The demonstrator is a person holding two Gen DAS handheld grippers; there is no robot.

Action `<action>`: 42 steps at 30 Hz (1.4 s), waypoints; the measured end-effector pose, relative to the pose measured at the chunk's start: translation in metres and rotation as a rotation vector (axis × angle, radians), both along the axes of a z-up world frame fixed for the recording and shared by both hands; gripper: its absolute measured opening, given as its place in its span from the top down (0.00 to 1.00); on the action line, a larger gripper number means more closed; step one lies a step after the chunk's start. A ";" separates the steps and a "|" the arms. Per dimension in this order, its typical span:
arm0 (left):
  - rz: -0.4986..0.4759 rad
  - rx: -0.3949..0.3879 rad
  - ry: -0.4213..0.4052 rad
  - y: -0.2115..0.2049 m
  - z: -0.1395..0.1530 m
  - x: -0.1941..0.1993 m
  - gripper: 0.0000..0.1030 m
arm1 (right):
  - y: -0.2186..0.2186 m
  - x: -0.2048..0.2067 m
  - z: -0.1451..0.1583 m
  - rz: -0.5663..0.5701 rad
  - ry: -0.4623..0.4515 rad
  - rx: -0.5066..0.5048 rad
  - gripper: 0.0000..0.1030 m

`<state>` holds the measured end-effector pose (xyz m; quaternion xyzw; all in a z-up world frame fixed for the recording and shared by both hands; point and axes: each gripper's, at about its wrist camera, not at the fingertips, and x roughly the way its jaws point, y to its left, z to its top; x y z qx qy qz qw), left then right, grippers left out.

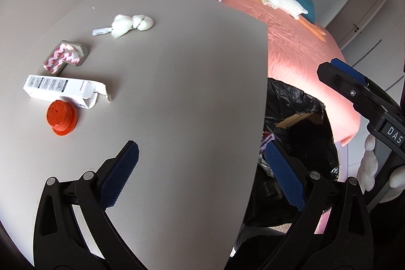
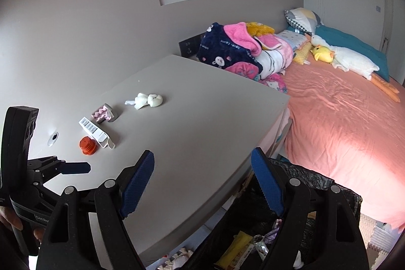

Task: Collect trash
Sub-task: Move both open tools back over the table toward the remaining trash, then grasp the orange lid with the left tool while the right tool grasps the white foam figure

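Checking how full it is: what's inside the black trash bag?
In the trash bag: a yellow wrapper and a silvery wrapper. The right gripper covers the rest.

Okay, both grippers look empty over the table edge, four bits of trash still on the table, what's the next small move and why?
Probably move the left hand-held gripper across the table toward the orange cap. Its jaws stand open with nothing between them, and the cap is the nearest of the four pieces, beside the white carton. The black trash bag already sits open at the table's edge for the drop.
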<state>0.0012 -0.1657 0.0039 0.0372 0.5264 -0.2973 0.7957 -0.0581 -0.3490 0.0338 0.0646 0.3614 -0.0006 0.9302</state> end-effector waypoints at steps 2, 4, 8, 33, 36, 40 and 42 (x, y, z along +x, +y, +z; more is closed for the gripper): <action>0.022 0.004 -0.002 0.010 -0.001 0.001 0.06 | 0.008 0.004 -0.002 0.018 -0.001 0.002 0.23; 0.044 0.007 -0.006 0.020 -0.002 0.004 0.06 | 0.016 0.009 -0.004 0.035 -0.001 0.004 0.23; 0.088 0.016 -0.016 0.039 -0.004 0.009 0.06 | 0.028 0.019 -0.009 0.058 0.011 0.015 0.23; 0.299 0.036 -0.001 0.115 -0.038 0.071 0.34 | 0.078 0.129 -0.043 0.159 0.089 -0.024 0.23; 0.293 0.032 0.010 0.117 -0.043 0.076 0.40 | 0.081 0.144 -0.048 0.162 0.099 -0.034 0.23; 0.297 0.030 0.012 0.120 -0.046 0.080 0.48 | 0.086 0.164 -0.056 0.178 0.114 -0.052 0.23; 0.294 0.033 0.006 0.121 -0.046 0.082 0.52 | 0.088 0.173 -0.060 0.189 0.120 -0.060 0.23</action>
